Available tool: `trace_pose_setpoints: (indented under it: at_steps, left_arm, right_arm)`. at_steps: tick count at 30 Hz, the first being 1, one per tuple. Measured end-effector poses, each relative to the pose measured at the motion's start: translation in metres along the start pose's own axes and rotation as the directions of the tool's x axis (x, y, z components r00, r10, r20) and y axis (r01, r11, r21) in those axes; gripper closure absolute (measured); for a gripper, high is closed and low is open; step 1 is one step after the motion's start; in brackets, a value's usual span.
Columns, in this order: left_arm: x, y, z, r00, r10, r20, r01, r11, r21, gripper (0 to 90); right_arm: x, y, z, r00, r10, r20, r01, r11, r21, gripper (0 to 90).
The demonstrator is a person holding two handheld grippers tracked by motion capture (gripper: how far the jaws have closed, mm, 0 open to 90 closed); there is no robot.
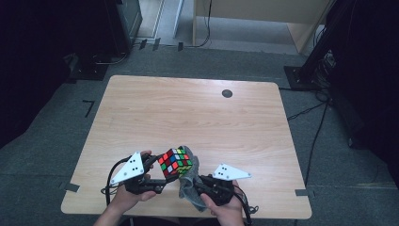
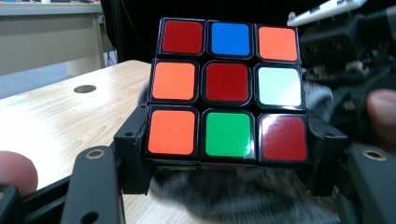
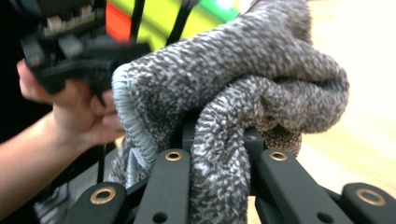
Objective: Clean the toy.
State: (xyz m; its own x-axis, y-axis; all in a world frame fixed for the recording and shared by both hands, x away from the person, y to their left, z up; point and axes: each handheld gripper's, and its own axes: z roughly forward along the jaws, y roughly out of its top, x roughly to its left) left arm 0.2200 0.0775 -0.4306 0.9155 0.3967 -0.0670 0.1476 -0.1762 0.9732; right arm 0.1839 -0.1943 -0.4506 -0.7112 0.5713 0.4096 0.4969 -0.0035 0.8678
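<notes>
A scrambled Rubik's cube [image 1: 174, 161] is held just above the table's near edge, with my left gripper [image 1: 162, 175] shut on its lower layer. In the left gripper view the cube [image 2: 228, 91] shows a face of red, orange, blue, white and green tiles, clamped at its bottom row by my left gripper [image 2: 227, 161]. A grey knitted cloth [image 1: 190, 181] lies against the cube's right side and hangs down. My right gripper [image 1: 200, 184] is shut on that bunched cloth [image 3: 243, 100], which wraps over my right gripper [image 3: 219, 140] and hides the fingertips.
The wooden table [image 1: 188, 113] has a round dark grommet [image 1: 227, 93] at its far right. Grey carpet surrounds it, with black stands and cables left and right and a pale desk at the back. The person's left hand [image 3: 74, 112] appears in the right gripper view.
</notes>
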Motion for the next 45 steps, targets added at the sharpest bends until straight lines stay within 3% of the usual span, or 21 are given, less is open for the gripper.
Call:
trace_pose_setpoints:
  at_steps: [3, 6, 8, 10, 14, 16, 18, 20, 22, 26, 29, 32, 36, 41, 45]
  left_arm:
    - [-0.002, -0.001, 0.002, 1.0000, 0.005, 0.003, -0.005, 1.0000, 0.006, 34.1]
    - [-0.003, 0.000, 0.002, 1.0000, 0.005, 0.008, -0.005, 1.0000, 0.004, 34.1]
    - [-0.002, 0.000, 0.001, 1.0000, 0.001, 0.007, -0.001, 1.0000, 0.002, 34.0]
    - [0.000, 0.000, 0.000, 1.0000, -0.005, 0.004, 0.005, 1.0000, 0.001, 34.0]
    - [0.000, 0.000, 0.000, 1.0000, -0.003, 0.000, 0.003, 1.0000, 0.002, 34.1]
    - [-0.001, 0.000, 0.000, 1.0000, 0.001, 0.001, -0.001, 1.0000, 0.003, 34.1]
    - [-0.001, 0.000, 0.000, 0.9999, 0.013, -0.002, -0.013, 0.9999, 0.012, 34.1]
    - [-0.001, 0.000, 0.000, 1.0000, 0.003, 0.005, -0.004, 1.0000, 0.006, 34.1]
    - [0.001, 0.000, -0.002, 1.0000, -0.003, 0.004, 0.003, 1.0000, -0.004, 34.0]
    - [0.004, 0.001, -0.005, 0.9998, -0.020, -0.004, 0.019, 0.9997, -0.015, 34.0]
    - [0.003, 0.002, -0.004, 0.9992, -0.034, -0.019, 0.033, 0.9989, -0.031, 34.0]
    - [-0.002, 0.002, -0.001, 0.9976, -0.040, -0.056, 0.037, 0.9981, -0.050, 34.1]
    - [-0.005, -0.002, 0.005, 0.9948, -0.062, -0.080, 0.058, 0.9970, -0.052, 34.1]
    - [-0.003, -0.004, 0.007, 0.9920, -0.079, -0.099, 0.075, 0.9963, -0.043, 34.1]
    - [0.000, -0.002, 0.002, 0.9904, -0.091, -0.104, 0.085, 0.9945, -0.061, 34.1]
  right_arm:
    - [-0.006, 0.007, -0.012, 0.9995, 0.021, 0.024, -0.020, 0.998, -0.063, 80.2]
    - [-0.004, 0.006, -0.013, 0.9995, -0.006, 0.031, 0.008, 0.998, -0.069, 80.2]
    - [-0.001, 0.002, -0.007, 0.9993, -0.030, 0.024, 0.031, 0.998, -0.048, 80.0]
    - [0.002, -0.003, 0.002, 0.9990, -0.045, -0.004, 0.045, 0.999, 0.006, 79.9]
    - [0.008, -0.007, 0.010, 0.9972, -0.074, 0.004, 0.074, 0.996, 0.044, 79.9]
    - [0.004, -0.003, 0.004, 0.9978, -0.064, 0.018, 0.064, 0.998, 0.018, 80.0]
    - [-0.002, 0.004, -0.008, 0.9987, -0.032, 0.039, 0.035, 0.998, -0.055, 80.0]
    - [-0.003, 0.007, -0.014, 0.9983, -0.039, 0.043, 0.043, 0.995, -0.087, 79.9]
    - [0.000, 0.004, -0.010, 0.9973, -0.068, 0.028, 0.070, 0.995, -0.072, 79.6]
    - [0.011, -0.007, 0.009, 0.9945, -0.102, -0.025, 0.102, 0.995, 0.012, 79.5]
    - [0.016, -0.015, 0.021, 0.9936, -0.097, -0.058, 0.100, 0.994, 0.053, 79.5]
    - [0.025, -0.019, 0.028, 0.9905, -0.105, -0.089, 0.110, 0.992, 0.057, 79.6]
    - [0.035, -0.017, 0.029, 0.9858, -0.119, -0.119, 0.121, 0.992, 0.016, 79.5]
    - [0.027, -0.020, 0.028, 0.9927, -0.083, -0.088, 0.083, 0.997, -0.003, 79.9]
    - [0.016, -0.021, 0.025, 0.9957, -0.090, 0.024, 0.089, 0.996, 0.012, 79.9]
